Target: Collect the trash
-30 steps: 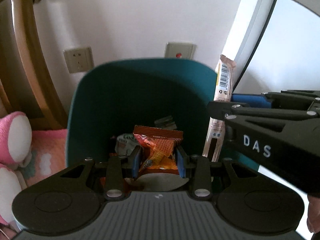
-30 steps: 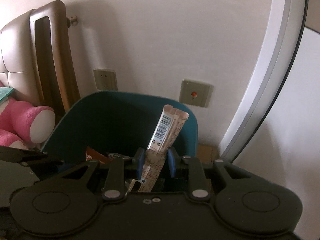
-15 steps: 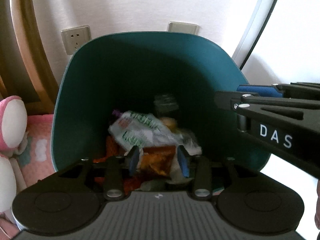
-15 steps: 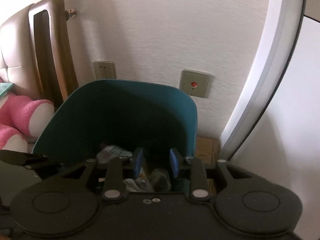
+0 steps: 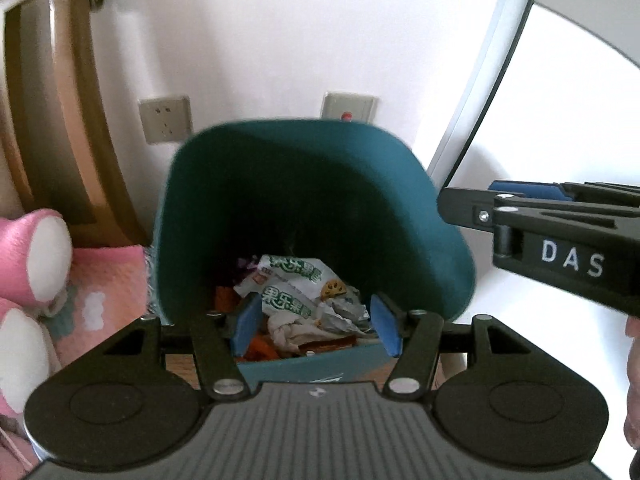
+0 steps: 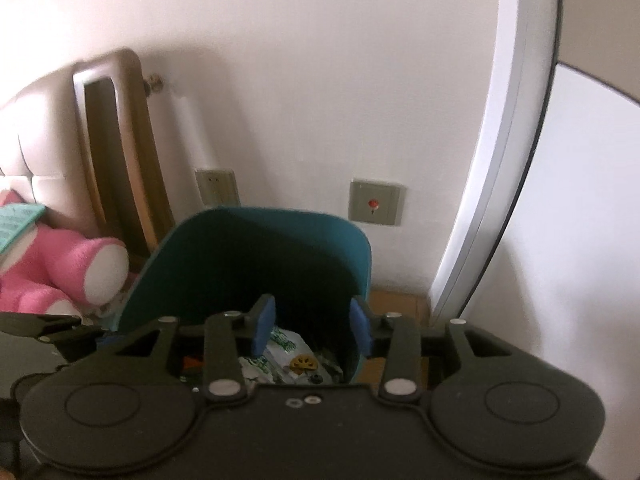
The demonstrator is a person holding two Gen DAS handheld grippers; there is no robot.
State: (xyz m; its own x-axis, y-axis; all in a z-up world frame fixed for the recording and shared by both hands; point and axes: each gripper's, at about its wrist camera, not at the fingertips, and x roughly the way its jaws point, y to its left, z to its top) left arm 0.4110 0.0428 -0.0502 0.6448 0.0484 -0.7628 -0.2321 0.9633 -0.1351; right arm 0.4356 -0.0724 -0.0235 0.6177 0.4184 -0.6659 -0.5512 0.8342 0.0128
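Teal bin (image 5: 400,208) by the wall is packed with crinkly wrappers (image 5: 292,284), light and slippery stuff best pinched at a crumpled edge, while left gripper (image 5: 316,326) and right gripper (image 6: 310,326) are held spread wide, nothing gripped.

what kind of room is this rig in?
Most likely a bedroom. A padded headboard with a wooden frame stands against the wall, a pink plush toy lies beside it, and a teal trash bin full of wrappers stands below two wall outlets. Both grippers hang open over the bin.
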